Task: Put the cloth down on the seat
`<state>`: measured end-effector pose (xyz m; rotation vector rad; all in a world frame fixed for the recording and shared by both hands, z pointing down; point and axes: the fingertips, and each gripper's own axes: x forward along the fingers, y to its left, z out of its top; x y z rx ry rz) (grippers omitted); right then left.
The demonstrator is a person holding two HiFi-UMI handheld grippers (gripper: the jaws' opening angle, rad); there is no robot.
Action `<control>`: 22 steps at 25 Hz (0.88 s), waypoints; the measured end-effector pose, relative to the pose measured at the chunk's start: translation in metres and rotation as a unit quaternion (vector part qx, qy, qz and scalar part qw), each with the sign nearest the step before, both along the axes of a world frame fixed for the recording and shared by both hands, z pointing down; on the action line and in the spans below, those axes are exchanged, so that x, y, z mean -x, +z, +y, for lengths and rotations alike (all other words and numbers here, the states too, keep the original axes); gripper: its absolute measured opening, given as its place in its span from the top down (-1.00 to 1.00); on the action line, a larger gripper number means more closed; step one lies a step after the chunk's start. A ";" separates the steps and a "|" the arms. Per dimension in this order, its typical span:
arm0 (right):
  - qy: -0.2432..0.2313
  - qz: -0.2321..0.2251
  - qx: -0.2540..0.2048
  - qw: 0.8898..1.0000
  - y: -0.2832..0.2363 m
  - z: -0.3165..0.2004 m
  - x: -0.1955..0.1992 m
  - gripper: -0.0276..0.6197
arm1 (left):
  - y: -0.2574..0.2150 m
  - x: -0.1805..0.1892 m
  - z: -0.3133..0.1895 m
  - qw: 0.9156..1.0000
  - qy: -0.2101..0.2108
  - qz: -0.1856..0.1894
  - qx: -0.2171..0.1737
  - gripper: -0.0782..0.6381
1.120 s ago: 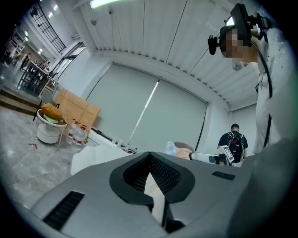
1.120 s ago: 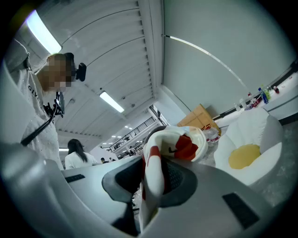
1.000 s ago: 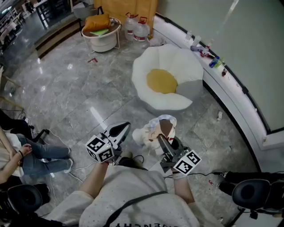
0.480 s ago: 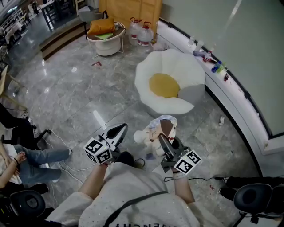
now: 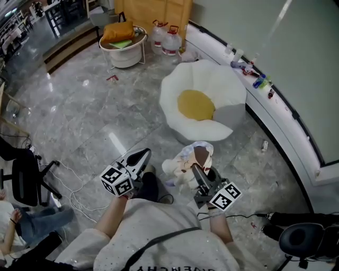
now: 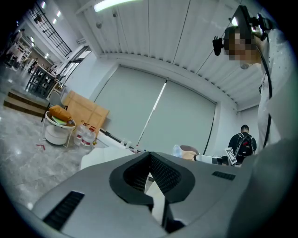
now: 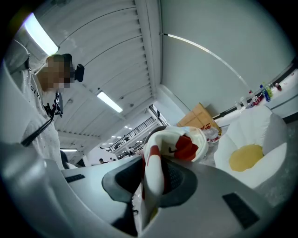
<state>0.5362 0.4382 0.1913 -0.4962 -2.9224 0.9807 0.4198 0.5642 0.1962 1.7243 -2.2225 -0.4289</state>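
Right hand-held gripper (image 5: 196, 167) clamps cloth (image 5: 183, 160); left hand-held gripper (image 5: 143, 154) closed, empty (basket (image 5: 125, 56) holds cushion (image 5: 116, 31)).

Grey marble floor (image 5: 79, 122), crossed by loose white cables (image 5: 71, 186). At the top, a round white table (image 5: 123, 53) bearing an orange cushion (image 5: 117, 30), near two water jugs (image 5: 170, 41) and a tan board (image 5: 153, 11). Small bottles (image 5: 258, 80) along the curved white ledge (image 5: 275, 114). Black office chair (image 5: 25, 177) at left.
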 end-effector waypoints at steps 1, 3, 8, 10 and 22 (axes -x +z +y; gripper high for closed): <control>0.001 0.003 0.001 1.000 0.002 -0.001 0.012 0.64 | 0.001 0.015 -0.001 1.000 0.001 0.002 -0.001 0.74; 0.002 0.007 0.001 1.000 0.006 -0.003 0.039 0.64 | 0.003 0.046 -0.004 1.000 0.006 0.004 -0.003 0.74; 0.013 0.004 0.003 1.000 0.005 -0.010 0.107 0.64 | 0.008 0.124 -0.011 1.000 0.019 0.015 0.004 0.74; 0.018 0.000 0.005 1.000 0.003 -0.014 0.136 0.64 | 0.006 0.154 -0.017 1.000 0.028 0.009 -0.001 0.74; 0.048 -0.012 -0.001 0.999 0.001 -0.023 0.273 0.64 | 0.012 0.296 -0.009 0.999 0.033 0.004 -0.012 0.74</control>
